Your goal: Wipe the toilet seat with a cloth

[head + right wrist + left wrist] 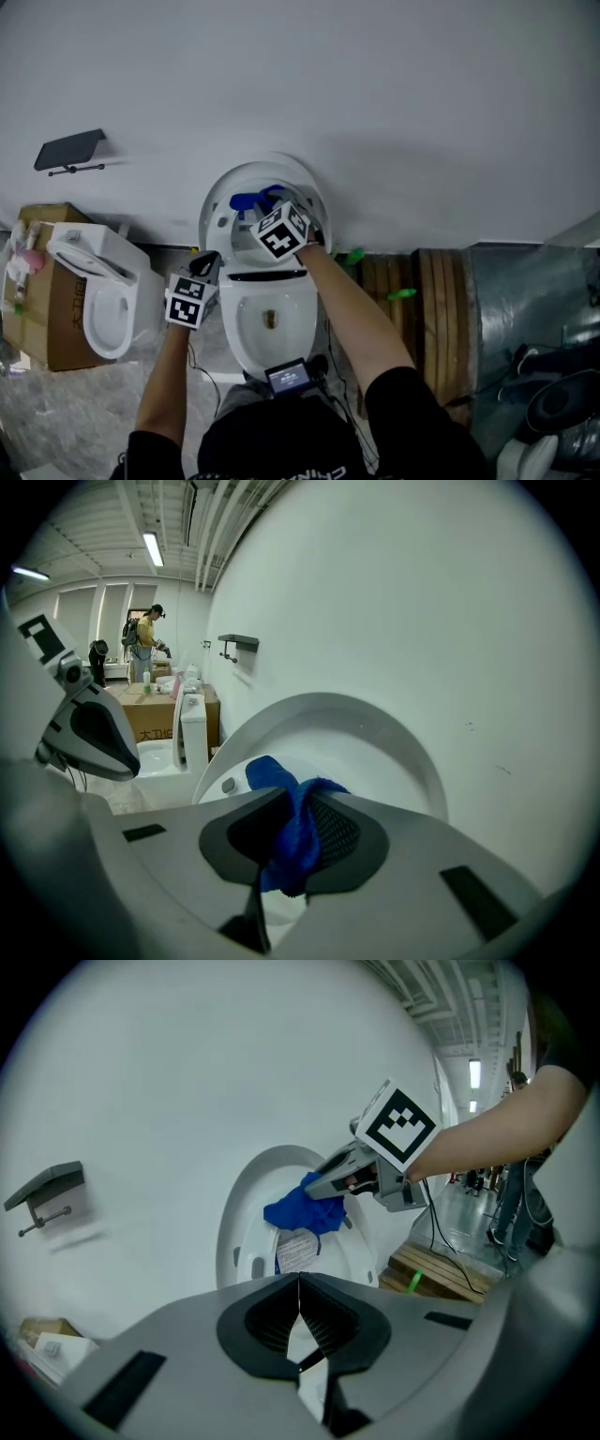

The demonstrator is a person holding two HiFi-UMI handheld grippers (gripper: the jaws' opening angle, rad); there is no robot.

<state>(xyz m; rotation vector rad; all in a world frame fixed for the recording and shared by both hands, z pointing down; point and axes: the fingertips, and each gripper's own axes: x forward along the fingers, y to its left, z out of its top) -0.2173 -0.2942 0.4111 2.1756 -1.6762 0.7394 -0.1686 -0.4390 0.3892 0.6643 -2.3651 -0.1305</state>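
Head view: a white ceramic toilet [267, 323] stands at the centre of the frame, and its raised white seat ring [217, 214] leans with the lid against the pale wall. The right gripper [266, 214] reaches to the upper centre of that upright ring and presses a blue terry cloth [251, 200] on it. The left gripper [206, 264] hangs to the left of the bowl, apart from it. A second white toilet [94, 295] and a brown cardboard box [47, 319] sit at the far left.

Left gripper view: the left gripper [298, 1288] has its fingers together with nothing between them. Beyond them, at centre, the right gripper [323, 1185] holds the cloth [302, 1211] against the upright seat, just above a paper label [298, 1251].

Right gripper view: the right gripper [289, 817] has its fingers clamped on the cloth [292, 841], which bunches up and over them towards the ring [375, 733].

Wiping looks under way on the raised parts. No dirt or wet trail shows, so how much is done cannot be told. The lower arc and sides probably remain.
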